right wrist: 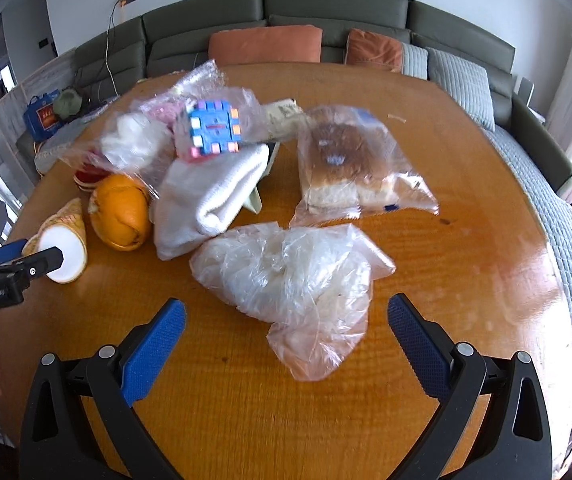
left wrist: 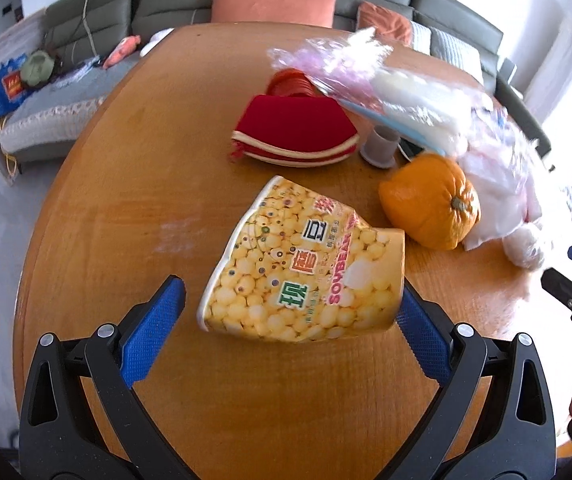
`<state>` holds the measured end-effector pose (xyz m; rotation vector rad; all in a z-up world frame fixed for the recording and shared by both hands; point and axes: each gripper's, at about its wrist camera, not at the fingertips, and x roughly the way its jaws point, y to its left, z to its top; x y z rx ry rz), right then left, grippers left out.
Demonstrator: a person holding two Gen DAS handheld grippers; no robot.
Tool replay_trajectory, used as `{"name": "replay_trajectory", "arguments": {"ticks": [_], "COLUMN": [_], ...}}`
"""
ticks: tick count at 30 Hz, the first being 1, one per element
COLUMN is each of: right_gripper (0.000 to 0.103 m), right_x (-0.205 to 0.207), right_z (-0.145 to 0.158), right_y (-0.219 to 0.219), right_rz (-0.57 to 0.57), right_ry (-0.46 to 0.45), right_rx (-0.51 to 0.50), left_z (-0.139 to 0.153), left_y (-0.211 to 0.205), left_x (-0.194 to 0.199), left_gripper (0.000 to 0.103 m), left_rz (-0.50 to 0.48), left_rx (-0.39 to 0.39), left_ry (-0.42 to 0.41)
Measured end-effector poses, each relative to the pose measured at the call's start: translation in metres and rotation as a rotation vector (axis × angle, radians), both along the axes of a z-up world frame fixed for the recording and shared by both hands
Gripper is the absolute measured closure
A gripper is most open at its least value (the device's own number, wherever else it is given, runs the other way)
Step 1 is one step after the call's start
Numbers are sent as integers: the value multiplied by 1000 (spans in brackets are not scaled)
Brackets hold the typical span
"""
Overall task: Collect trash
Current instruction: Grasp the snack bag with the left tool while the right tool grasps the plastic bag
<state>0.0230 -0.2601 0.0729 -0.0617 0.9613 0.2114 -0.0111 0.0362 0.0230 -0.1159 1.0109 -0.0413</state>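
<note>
Both tongs gape open: left tongs (left wrist: 292, 312) flank a crumpled, glossy paper cup (left wrist: 306, 260) lying sideways, mouth toward them; right tongs (right wrist: 286, 328) near a crinkly plastic bag (right wrist: 298, 280).

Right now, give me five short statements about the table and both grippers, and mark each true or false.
1. The left gripper has its blue fingers spread wide around the crushed yellow paper cup. True.
2. The round orange fruit lies beside the folded white towel. True.
3. The right gripper is clamped on the loaf of bread in its clear bag. False: it is open, and the crumpled clear plastic bag lies in front of it.
4. The pastel block cube sits bare on the wooden table. False: it is inside a clear bag on top of the pile.
5. The yellow cup stands upright. False: it lies tilted on its side.
</note>
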Motion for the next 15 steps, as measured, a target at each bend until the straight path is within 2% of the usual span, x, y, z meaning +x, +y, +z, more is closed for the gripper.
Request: {"name": "replay_trajectory", "arguments": {"ticks": [3,6,11,13,15], "right_gripper": [2,2,3,6,15], "right_x": [-1,7,31,38,47], "right_z": [10,17,12,4,-5], "right_y": [-2,-2,-6,-6,-6], "right_rz": [4,20,23,19,23], "right_ry": [-6,-13,35,68,109], "right_rx": [22,4,51,69,82], "left_z": [5,10,28,28,24], "left_y": [3,-1,-26,-35,-40], "left_x": [2,5,0,-1,1], "left_gripper": [6,6,6,6,6], "left_rz": [6,-19,-109,-137,-145], "left_rx": [-12,-1,35,69,87], "left_ry": [10,8,-45,-47,-36]}}
